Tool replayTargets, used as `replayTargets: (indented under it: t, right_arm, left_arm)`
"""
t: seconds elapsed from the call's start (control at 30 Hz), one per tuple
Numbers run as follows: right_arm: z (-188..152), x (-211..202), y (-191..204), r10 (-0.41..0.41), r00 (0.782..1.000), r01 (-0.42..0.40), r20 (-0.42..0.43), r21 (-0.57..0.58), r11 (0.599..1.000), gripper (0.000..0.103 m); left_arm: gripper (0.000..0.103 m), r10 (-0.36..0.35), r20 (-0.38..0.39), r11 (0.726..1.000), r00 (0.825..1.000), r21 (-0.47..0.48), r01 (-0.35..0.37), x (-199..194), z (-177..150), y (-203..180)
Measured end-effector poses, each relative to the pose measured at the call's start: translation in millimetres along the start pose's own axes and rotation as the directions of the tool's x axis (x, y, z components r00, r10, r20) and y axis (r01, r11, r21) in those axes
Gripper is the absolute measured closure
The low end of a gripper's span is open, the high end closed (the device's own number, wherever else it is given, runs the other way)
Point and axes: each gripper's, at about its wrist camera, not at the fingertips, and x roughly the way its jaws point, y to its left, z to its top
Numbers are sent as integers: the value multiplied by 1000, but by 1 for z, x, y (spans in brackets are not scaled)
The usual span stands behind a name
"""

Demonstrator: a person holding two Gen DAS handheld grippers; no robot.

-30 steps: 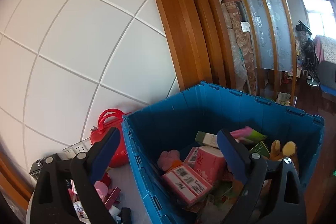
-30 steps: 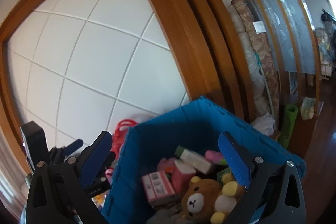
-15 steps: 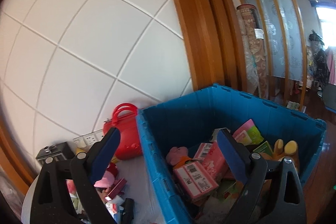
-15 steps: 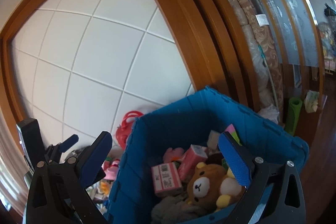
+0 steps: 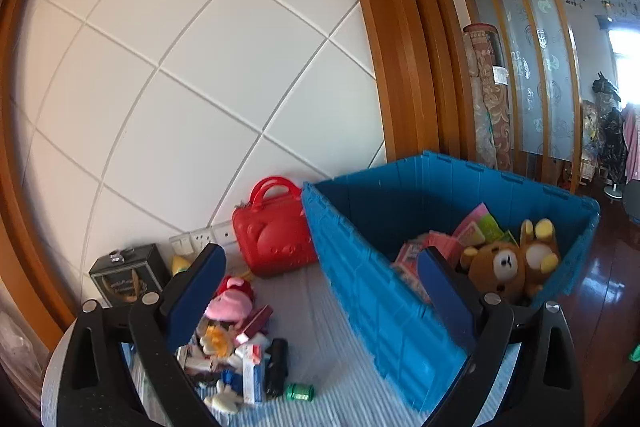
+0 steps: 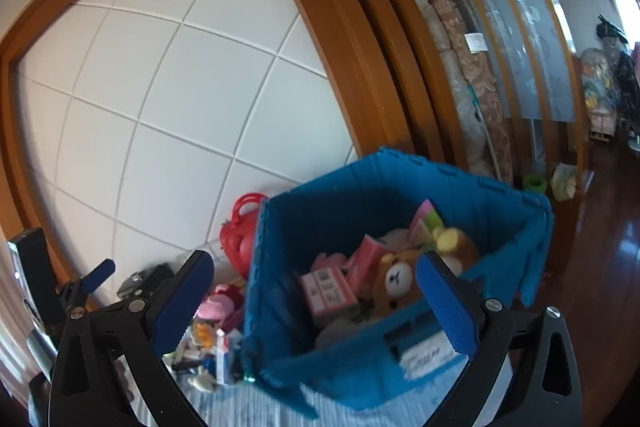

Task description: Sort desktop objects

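Blue-padded and spread wide, the left gripper (image 5: 320, 291) hung empty above a striped cloth (image 5: 320, 363) on the table, and the right gripper (image 6: 316, 291) was likewise agape, holding nothing over the near wall of the blue bin (image 6: 360, 367). Just beyond the left gripper's tips lay a heap of small desktop objects (image 5: 236, 347): a pink plush toy (image 5: 228, 307), a white carton (image 5: 254, 375), a black cylinder (image 5: 278, 367) and a small green roll (image 5: 300, 392), all to the left of the bin and touching one another. Inside the bin rested a brown teddy bear (image 6: 400, 283), a pink barcoded box (image 6: 328, 291) and other packets. Farther back, a red handbag (image 5: 276, 239) stood against the bin's outer wall, with a black box (image 5: 128, 275) near the white panelled wall (image 5: 200, 67).
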Motion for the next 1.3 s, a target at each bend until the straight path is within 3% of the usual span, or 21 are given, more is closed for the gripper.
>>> replayTargets:
  t: [0.23, 0.5, 0.6, 0.87, 1.3]
  right_arm:
    - [-67, -31, 47, -66, 994, 60, -84, -66, 996, 0]
    - [-117, -51, 63, -113, 985, 87, -128, -191, 978, 0]
    - [-124, -47, 60, -84, 978, 48, -192, -185, 982, 0]
    - [-127, -54, 69, -33, 981, -13, -190, -235, 972, 0]
    - [-145, -41, 73, -38, 967, -26, -252, -243, 970, 0]
  left_arm:
    - [5, -35, -83, 999, 996, 4, 35, -39, -47, 26]
    - [5, -16, -156, 1000, 988, -15, 13, -79, -99, 33]
    - [5, -13, -186, 1000, 982, -12, 11, -87, -114, 29]
    - [5, 49, -224, 996, 973, -57, -64, -104, -132, 43]
    - [5, 82, -255, 993, 963, -61, -101, -107, -143, 50]
